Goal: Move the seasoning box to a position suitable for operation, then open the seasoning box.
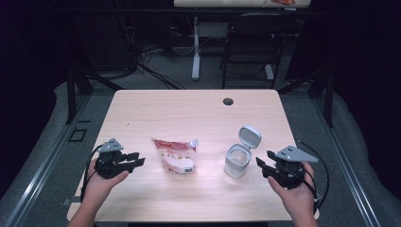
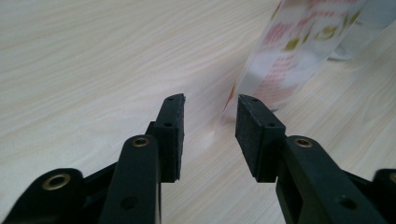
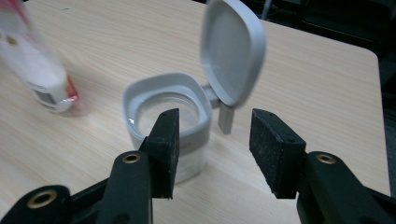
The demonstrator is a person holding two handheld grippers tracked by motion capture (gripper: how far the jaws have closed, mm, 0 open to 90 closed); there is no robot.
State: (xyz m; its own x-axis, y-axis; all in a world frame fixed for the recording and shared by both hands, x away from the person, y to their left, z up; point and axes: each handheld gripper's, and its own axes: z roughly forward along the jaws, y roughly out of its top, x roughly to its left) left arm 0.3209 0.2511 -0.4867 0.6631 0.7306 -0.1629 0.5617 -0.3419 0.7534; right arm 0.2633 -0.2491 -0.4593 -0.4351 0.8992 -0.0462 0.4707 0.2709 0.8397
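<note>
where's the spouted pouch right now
In the high view the pouch lies flat on the table, left of centre, between the left gripper and the open-lidded container, touching neither.

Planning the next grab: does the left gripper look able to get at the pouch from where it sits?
Probably yes. The left gripper has its jaws open and aimed at the pouch, with bare table between them.

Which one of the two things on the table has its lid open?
The clear jar near the right tool: its grey lid stands flipped up. The pouch lies flat, cap on.
</note>
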